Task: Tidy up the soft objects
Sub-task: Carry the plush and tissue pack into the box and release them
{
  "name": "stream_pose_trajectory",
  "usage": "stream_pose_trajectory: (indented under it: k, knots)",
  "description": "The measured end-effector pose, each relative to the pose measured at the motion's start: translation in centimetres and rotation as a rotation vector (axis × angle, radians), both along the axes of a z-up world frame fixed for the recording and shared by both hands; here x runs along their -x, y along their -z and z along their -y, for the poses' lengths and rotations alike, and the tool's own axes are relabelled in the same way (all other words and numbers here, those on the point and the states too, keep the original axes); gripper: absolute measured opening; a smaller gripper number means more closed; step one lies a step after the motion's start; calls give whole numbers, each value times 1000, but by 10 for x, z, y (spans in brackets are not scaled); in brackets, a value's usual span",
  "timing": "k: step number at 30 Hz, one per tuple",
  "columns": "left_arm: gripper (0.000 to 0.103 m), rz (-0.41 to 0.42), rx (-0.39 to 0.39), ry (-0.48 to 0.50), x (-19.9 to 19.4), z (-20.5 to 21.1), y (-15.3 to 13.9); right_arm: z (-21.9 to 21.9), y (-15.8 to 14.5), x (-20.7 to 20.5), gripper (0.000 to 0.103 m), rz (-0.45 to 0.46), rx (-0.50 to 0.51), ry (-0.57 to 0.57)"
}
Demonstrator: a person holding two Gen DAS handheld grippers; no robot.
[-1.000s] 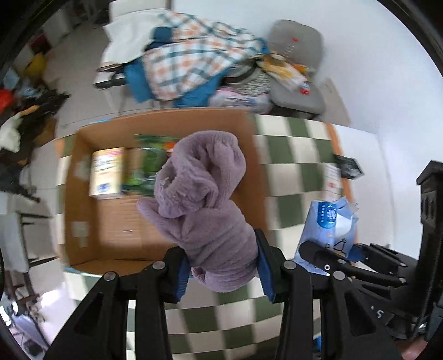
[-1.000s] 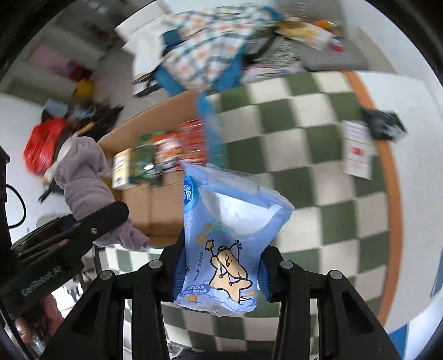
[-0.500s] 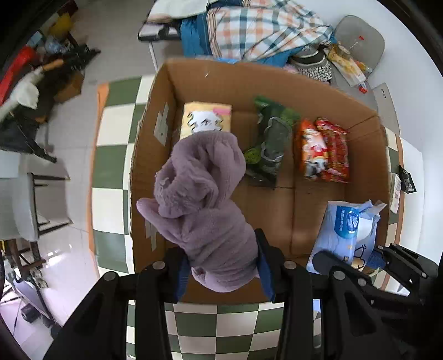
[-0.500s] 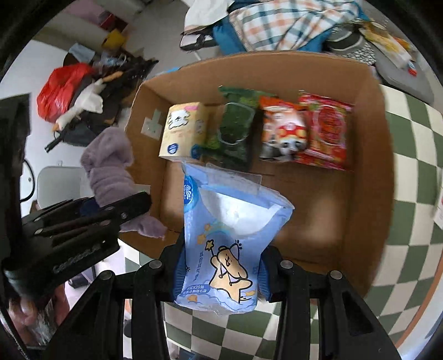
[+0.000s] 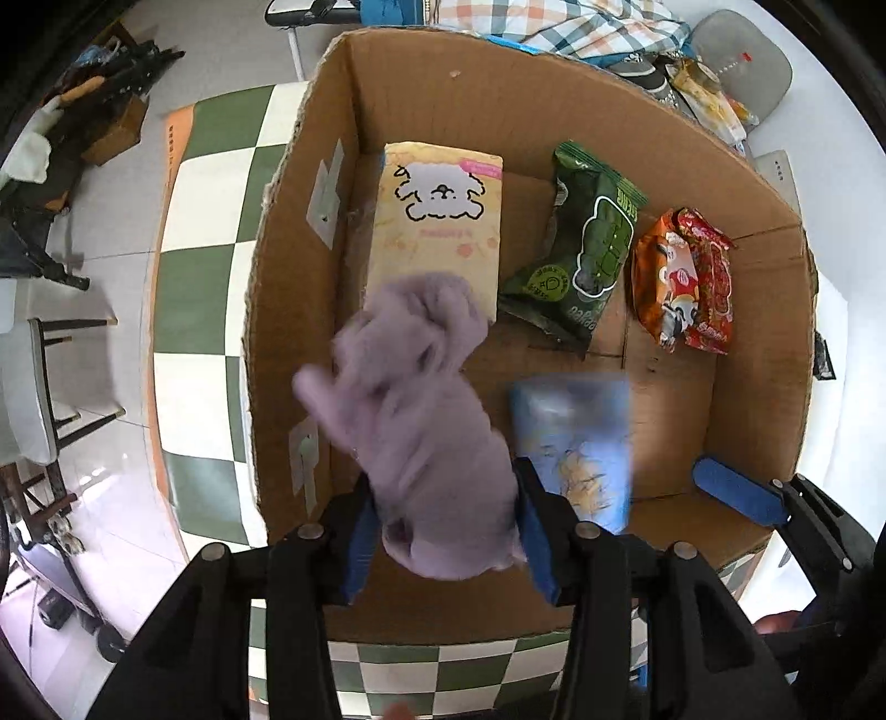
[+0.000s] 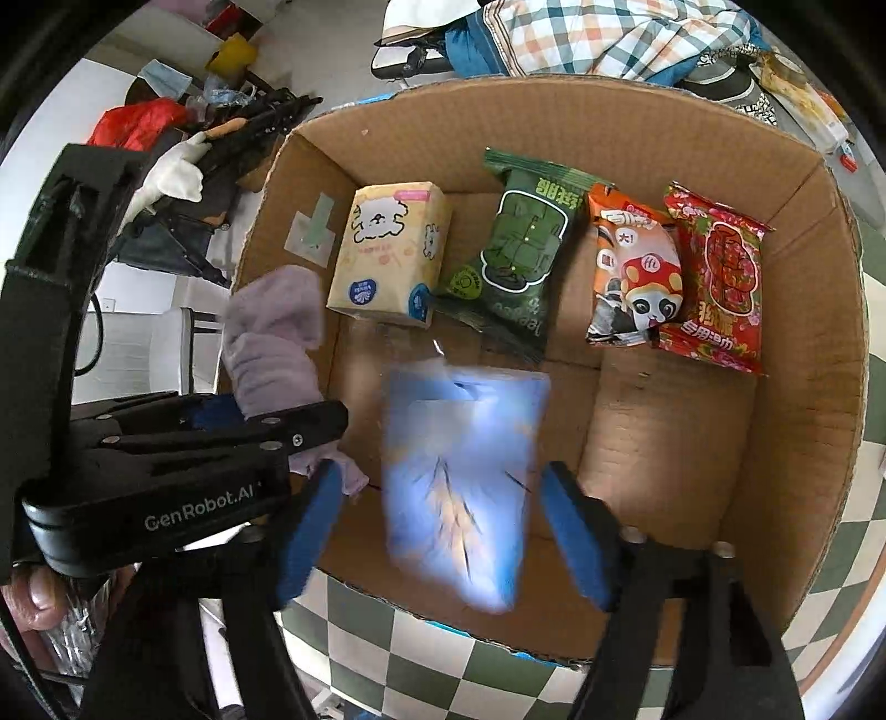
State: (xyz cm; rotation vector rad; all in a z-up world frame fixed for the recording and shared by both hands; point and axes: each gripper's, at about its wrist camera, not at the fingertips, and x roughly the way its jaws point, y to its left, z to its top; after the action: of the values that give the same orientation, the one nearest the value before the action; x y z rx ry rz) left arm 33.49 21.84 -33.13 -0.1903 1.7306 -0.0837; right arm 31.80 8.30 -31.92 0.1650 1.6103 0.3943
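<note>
A purple fuzzy cloth (image 5: pixel 426 421) sits between the pads of my left gripper (image 5: pixel 443 531), blurred by motion, over the left part of the open cardboard box (image 5: pixel 736 399). The jaws have widened and barely touch it. The cloth also shows in the right wrist view (image 6: pixel 271 338). My right gripper (image 6: pixel 443 526) is open; the blue tissue pack (image 6: pixel 459 476) is blurred and falling free between its pads into the box. The pack shows in the left wrist view (image 5: pixel 576 437) too.
In the box lie a yellow tissue pack (image 6: pixel 387 255), a green snack bag (image 6: pixel 520 249), an orange snack bag (image 6: pixel 631 271) and a red snack bag (image 6: pixel 714 282). The box stands on a green checked table (image 5: pixel 205 299). Chairs with clothes (image 6: pixel 598 33) stand behind.
Both grippers moved in over the box. The right gripper opened and let go of the blue pack, which is dropping. The left jaws widened and the purple cloth is slipping down.
</note>
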Motion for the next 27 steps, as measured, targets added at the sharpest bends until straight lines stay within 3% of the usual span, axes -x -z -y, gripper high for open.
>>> stream_pose_trajectory:
  k: [3, 6, 11, 18, 27]
  knots:
    - [60, 21, 1, -7, 1, 0, -4, 2, -2, 0, 81, 10, 19, 6]
    - [83, 47, 19, -17, 3, -2, -12, 8, -6, 2, 91, 23, 54, 18]
    - [95, 79, 16, -22, 9, -6, -22, 18, -8, 7, 103, 36, 115, 30]
    - [96, 184, -85, -1, 28, 4, -43, 35, -10, 19, 103, 52, 194, 67]
    - [96, 282, -139, 0, 47, 16, -62, 52, -19, 34, 103, 97, 267, 120]
